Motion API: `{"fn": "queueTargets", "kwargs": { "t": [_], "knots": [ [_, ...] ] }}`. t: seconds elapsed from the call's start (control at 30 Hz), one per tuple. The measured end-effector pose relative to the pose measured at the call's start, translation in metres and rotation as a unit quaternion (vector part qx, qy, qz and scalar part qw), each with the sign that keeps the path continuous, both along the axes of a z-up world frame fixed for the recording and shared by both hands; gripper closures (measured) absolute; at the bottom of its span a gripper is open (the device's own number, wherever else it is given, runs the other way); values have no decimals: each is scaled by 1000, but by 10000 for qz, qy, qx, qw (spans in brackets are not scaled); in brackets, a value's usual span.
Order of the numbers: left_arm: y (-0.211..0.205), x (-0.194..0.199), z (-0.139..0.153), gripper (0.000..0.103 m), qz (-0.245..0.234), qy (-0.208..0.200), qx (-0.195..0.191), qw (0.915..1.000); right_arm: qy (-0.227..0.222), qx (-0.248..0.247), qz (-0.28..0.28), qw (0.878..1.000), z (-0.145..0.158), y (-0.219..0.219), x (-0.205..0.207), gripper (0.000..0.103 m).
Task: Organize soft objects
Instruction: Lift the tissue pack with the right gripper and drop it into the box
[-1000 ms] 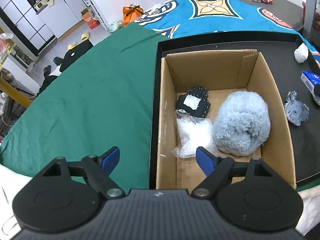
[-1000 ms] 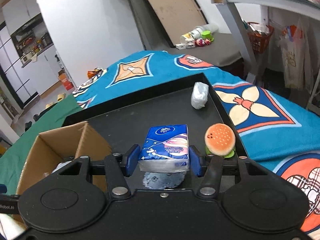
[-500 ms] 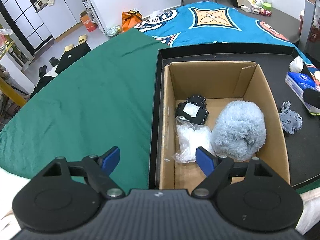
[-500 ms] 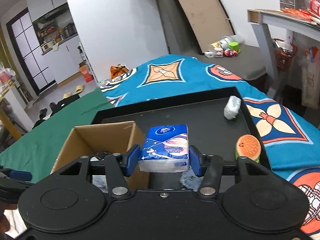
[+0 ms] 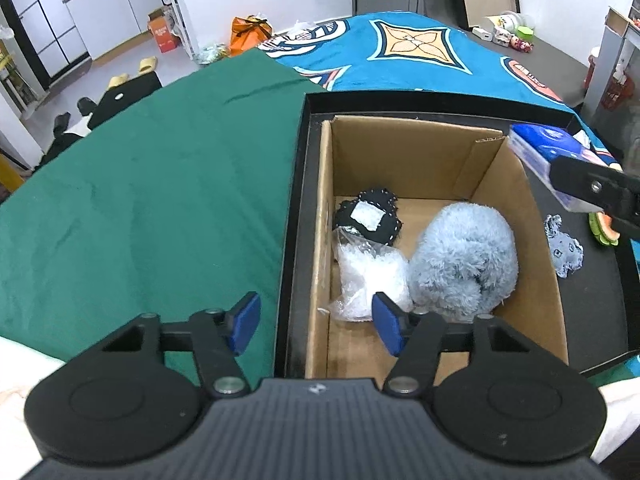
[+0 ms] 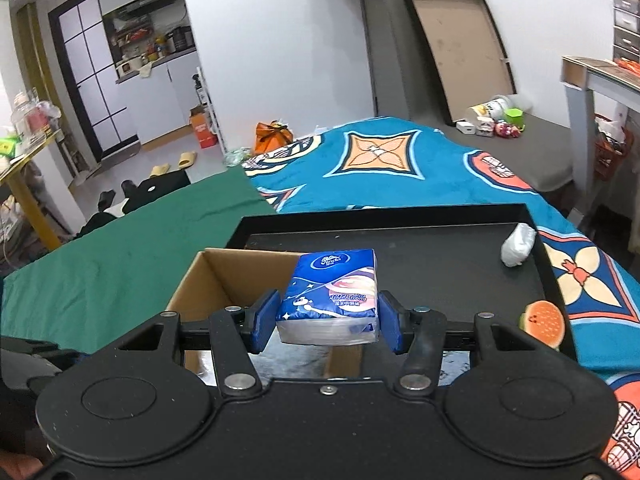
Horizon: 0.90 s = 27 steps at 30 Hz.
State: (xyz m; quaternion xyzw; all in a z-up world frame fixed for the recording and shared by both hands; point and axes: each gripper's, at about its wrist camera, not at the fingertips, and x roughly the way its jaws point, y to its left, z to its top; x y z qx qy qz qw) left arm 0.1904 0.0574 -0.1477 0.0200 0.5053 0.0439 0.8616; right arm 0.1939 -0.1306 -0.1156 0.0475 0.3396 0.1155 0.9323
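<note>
Your right claw [image 6: 327, 322] clamped on blue tissue pack [image 6: 334, 294], held above cardboard box [image 5: 452, 168] right rim, your left claw [image 5: 314, 322] spread apart, empty, over box's left wall, fluffy blue plush [image 5: 464, 260] inside

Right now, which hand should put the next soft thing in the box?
The right. Its hand-held gripper is shut on the tissue pack and is beside the box's right wall. The left hand-held gripper is open and holds nothing.

Left claw [image 5: 316, 322] agape, right claw [image 6: 327, 323] clamped
</note>
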Motion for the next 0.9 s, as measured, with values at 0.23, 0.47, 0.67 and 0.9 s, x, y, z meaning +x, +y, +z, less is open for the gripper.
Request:
{"fn": "queueTargets", "kwargs": {
  "t": [0.23,0.47,0.67,0.9],
  "knots": [
    [8,-3,-13,82,-34,139,-320,9994,48,-59,145,9999,1,21,6,51],
    [18,-5,-12,90,-18,93,-467,9989,129,129,437,9989,0,39,13,26],
    [19,-7,-10,90,-5,53,-539,9985,184,-52,395,9990,-4,37,4,26],
    [17,-9,-5,89,-28,28,-462,9989,224,-151,275,9993,-6,20,-9,26]
  ]
}}
